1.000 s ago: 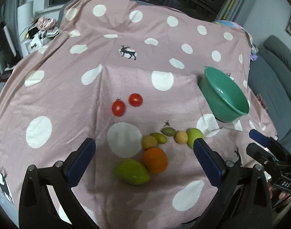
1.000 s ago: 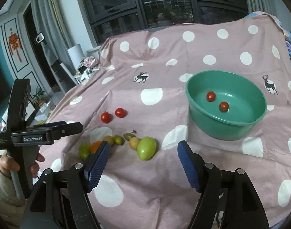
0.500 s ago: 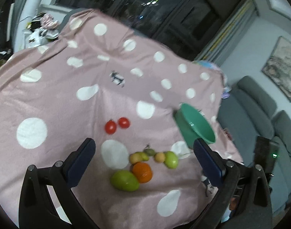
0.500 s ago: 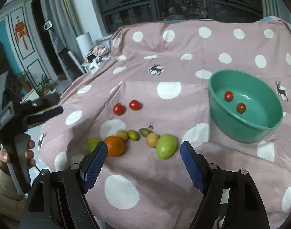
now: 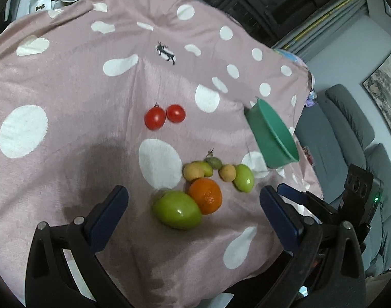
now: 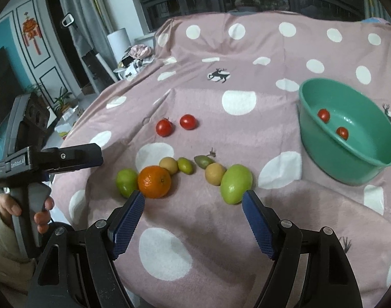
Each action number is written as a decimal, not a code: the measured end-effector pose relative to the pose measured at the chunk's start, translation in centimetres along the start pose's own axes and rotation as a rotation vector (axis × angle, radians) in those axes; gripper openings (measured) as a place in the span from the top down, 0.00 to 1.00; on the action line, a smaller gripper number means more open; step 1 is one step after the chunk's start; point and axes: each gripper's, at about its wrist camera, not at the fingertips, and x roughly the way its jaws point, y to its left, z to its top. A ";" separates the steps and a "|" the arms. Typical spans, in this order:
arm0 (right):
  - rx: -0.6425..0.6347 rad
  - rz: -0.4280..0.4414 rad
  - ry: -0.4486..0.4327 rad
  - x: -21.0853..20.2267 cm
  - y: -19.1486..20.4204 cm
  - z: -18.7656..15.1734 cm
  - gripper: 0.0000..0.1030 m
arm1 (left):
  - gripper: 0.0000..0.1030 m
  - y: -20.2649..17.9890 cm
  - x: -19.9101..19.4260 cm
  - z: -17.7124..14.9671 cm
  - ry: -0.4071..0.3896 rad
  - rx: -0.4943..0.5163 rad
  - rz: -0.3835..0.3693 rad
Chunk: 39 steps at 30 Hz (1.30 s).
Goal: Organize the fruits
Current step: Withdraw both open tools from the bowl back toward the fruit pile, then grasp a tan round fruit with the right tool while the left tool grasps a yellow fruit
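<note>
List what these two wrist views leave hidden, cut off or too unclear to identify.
- Green bowl, left wrist view: seen side-on, so its wall hides the inside; the right wrist view shows two tomatoes there.
- Small dark-green fruit, both views: too small to name.
- Left green fruit, right wrist view: partly behind the orange.
- Left gripper, right gripper: handles cut off at the bottom edge.
</note>
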 end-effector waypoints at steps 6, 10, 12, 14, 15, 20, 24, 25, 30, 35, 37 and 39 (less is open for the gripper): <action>0.013 0.022 0.024 1.4 -0.5 -0.1 0.24 | 0.01 -0.1 0.9 -0.1 0.029 0.041 0.030; 0.011 0.041 0.031 1.8 -0.7 0.0 0.31 | 0.01 -0.5 1.7 0.0 0.040 0.094 0.062; 0.003 0.050 0.041 2.2 -0.7 -0.1 0.37 | 0.02 -0.8 2.1 0.0 0.052 0.129 0.084; -0.001 0.061 0.053 2.6 -0.7 -0.2 0.41 | 0.02 -0.9 2.4 -0.1 0.060 0.144 0.086; -0.002 0.066 0.057 2.7 -0.7 -0.2 0.44 | 0.02 -1.0 2.6 -0.1 0.061 0.146 0.083; -0.007 0.080 0.080 3.7 -0.7 -0.3 0.52 | 0.10 -0.9 3.0 0.4 0.067 0.152 0.081; -0.002 0.085 0.087 4.1 -0.8 -0.3 0.52 | 0.16 -1.0 3.4 1.1 0.070 0.154 0.081; -0.003 0.086 0.089 4.2 -0.8 -0.3 0.52 | 0.17 -1.1 3.6 1.3 0.073 0.158 0.083; -0.020 0.082 0.097 4.9 -0.8 0.3 0.52 | 0.32 -1.1 4.9 2.6 0.108 0.195 0.192; -0.043 0.088 0.117 5.9 -0.4 0.7 0.58 | 0.36 -1.8 6.5 4.0 0.161 0.287 0.222; -0.050 0.068 0.128 6.3 -0.1 0.8 0.59 | 0.39 -2.1 7.3 4.2 0.204 0.340 0.228; -0.053 0.019 0.140 6.6 -0.2 0.9 0.60 | 0.41 -2.3 8.1 4.1 0.252 0.381 0.227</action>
